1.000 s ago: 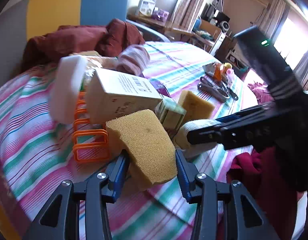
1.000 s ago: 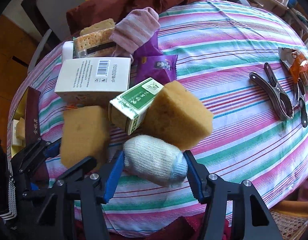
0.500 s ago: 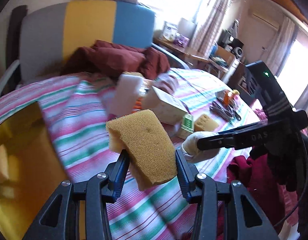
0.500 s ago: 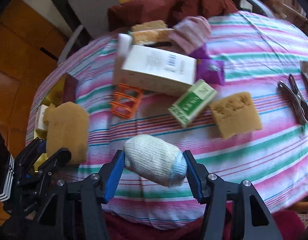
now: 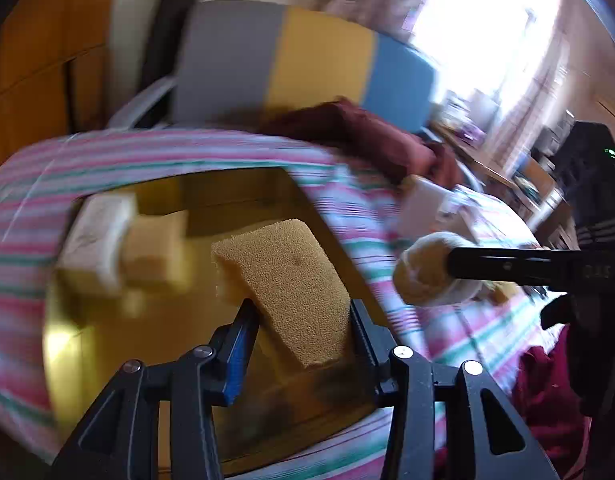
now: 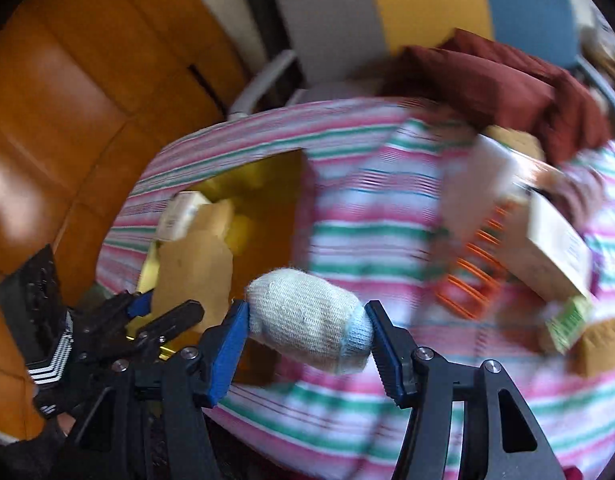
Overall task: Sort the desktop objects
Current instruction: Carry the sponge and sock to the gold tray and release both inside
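My left gripper (image 5: 301, 326) is shut on a tan sponge (image 5: 285, 284) and holds it over a shiny gold box (image 5: 87, 344) at the table's left end. Inside the box lie another tan sponge (image 5: 153, 248) and a white packet (image 5: 95, 236). In the right wrist view my right gripper (image 6: 307, 330) is shut on a rolled white sock (image 6: 307, 320) above the striped cloth, just right of the gold box (image 6: 263, 184). The left gripper (image 6: 163, 312) with its sponge (image 6: 191, 276) shows at the left there. The right gripper's finger and sock (image 5: 431, 276) cross the left wrist view at the right.
On the striped tablecloth (image 6: 367, 216) to the right lie an orange wire rack (image 6: 471, 276), a cream carton (image 6: 555, 244), a green box (image 6: 567, 320) and a tan sponge (image 6: 599, 346). A dark red cloth (image 6: 495, 76) and a grey, yellow and blue chair (image 5: 299, 60) stand behind.
Both grippers have swung left across the table and lifted, each still gripping its object. The sponge now hangs over the gold box; the pile of objects has slid to the right of both views.
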The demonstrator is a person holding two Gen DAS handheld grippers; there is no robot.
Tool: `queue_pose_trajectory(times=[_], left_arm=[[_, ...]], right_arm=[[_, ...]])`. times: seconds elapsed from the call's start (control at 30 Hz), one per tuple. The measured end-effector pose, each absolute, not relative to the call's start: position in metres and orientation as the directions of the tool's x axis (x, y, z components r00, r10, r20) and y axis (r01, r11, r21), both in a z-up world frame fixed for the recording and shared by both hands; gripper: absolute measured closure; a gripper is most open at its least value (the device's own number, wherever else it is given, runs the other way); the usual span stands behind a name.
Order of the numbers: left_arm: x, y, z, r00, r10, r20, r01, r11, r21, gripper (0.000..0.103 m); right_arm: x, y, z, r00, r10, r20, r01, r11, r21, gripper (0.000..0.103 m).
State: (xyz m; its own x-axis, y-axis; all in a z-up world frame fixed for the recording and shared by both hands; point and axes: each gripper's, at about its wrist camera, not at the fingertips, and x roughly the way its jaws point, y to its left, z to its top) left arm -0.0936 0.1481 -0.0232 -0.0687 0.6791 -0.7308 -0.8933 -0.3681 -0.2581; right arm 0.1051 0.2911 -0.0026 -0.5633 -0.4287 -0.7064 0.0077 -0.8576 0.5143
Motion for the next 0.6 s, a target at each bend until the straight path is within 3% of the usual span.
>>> queue_pose_trajectory(times=[0.3,0.6], left_arm=[[-0.164,0.115,-0.054,-0.139,0.598,-0.790,-0.850,-0.482,-0.215,0.057],[-0.184,0.108,-0.071,-0.176,0.557,-0.812,-0.827,-0.530,-0.185,0.057]], right_arm=[[0.041,0.193,-0.010,-0.472,-0.549,-0.690,0.141,-0.820,0.556,0.043],[0.007,0.146,-0.032,-0.397,-0.564,-0.725,0.139,-0.817,0.559,0.043]])
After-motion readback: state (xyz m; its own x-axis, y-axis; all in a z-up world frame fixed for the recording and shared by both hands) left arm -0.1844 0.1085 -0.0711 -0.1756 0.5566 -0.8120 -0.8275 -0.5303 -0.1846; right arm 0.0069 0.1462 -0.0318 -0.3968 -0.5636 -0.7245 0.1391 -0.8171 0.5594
